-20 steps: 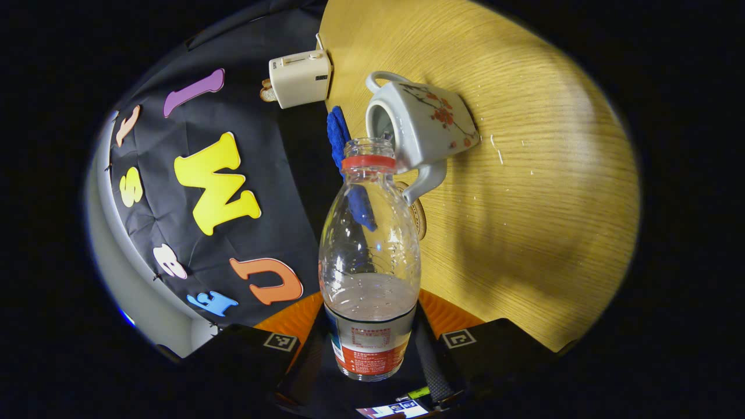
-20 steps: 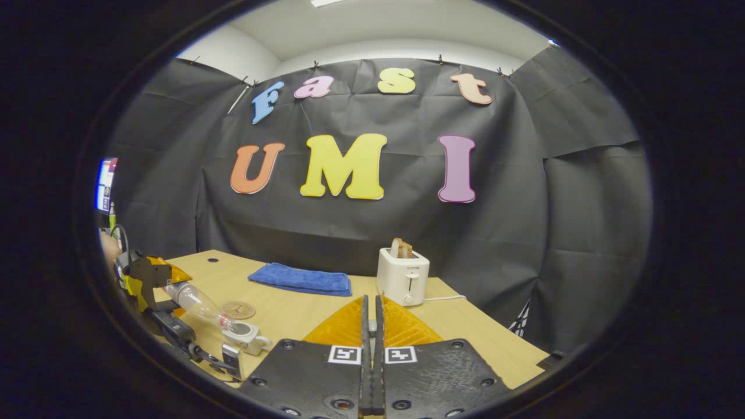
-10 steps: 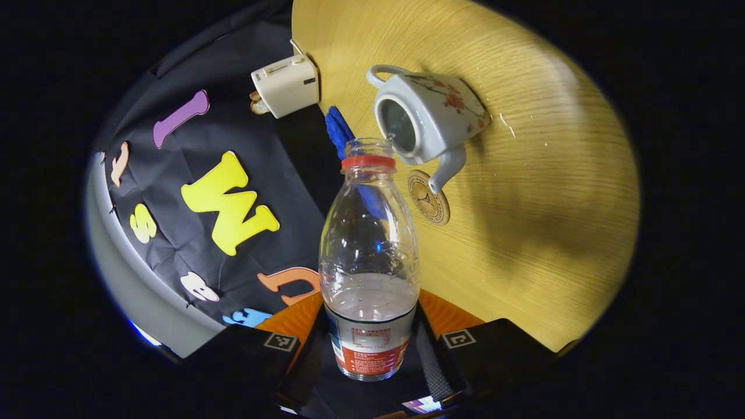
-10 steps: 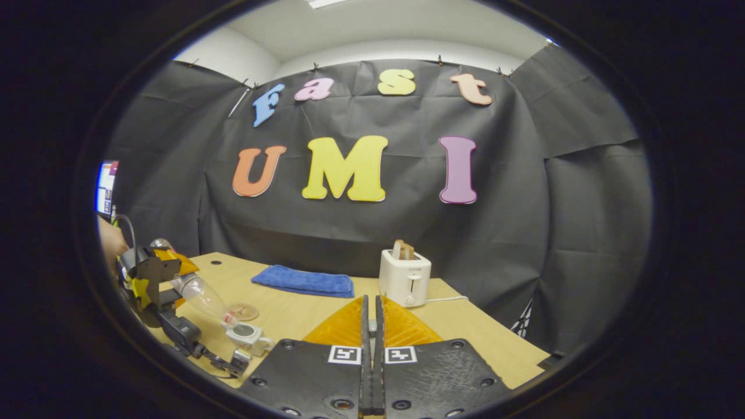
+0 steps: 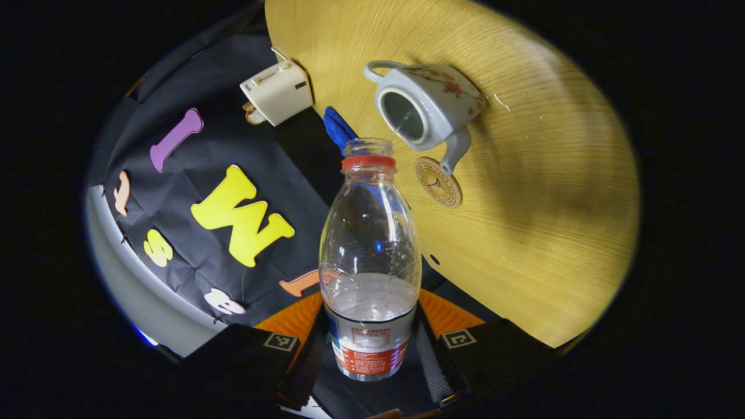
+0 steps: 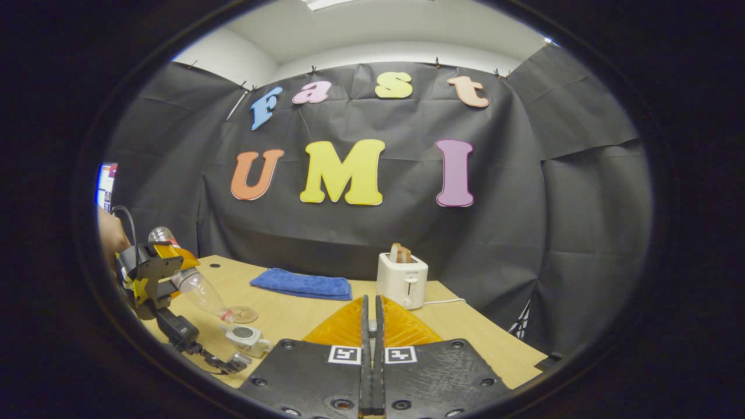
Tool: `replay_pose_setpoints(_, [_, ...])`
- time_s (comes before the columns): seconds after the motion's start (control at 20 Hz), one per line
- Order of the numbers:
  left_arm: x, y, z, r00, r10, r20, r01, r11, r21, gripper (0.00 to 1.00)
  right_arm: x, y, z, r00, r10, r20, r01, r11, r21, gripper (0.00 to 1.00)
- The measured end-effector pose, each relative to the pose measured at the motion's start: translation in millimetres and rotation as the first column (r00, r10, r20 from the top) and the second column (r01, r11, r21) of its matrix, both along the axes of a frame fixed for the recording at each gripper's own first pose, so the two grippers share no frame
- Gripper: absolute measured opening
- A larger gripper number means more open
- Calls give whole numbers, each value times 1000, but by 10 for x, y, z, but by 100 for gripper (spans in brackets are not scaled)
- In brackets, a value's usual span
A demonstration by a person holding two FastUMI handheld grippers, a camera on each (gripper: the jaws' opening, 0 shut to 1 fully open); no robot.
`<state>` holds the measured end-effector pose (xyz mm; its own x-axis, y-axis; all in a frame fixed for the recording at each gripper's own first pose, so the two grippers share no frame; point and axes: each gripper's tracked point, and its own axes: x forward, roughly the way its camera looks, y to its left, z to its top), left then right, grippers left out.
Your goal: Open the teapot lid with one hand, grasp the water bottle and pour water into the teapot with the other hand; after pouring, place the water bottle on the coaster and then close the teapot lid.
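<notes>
Bottle (image 5: 369,256), clamped in the left gripper (image 5: 371,349), trickles water into the open teapot (image 5: 422,107) at one o'clock; right gripper (image 6: 370,355) pinched closed, whether on anything I cannot tell.

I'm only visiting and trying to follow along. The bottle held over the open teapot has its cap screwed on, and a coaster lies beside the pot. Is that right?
Not quite. The left gripper view shows the water bottle with no cap: its mouth is open above the red neck ring, tipped toward the teapot. The rest holds: the teapot is open and the coaster lies right beside it.
</notes>
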<state>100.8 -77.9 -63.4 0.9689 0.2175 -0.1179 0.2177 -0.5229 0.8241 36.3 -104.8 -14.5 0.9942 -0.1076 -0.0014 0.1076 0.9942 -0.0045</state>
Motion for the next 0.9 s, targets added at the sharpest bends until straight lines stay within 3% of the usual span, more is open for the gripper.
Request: replay_pose_setpoints(0.9, [5, -24, 47, 1000, -4, -14, 5, 999, 35, 75, -3, -52, 28, 1000, -19, 9, 19, 1000, -1, 0])
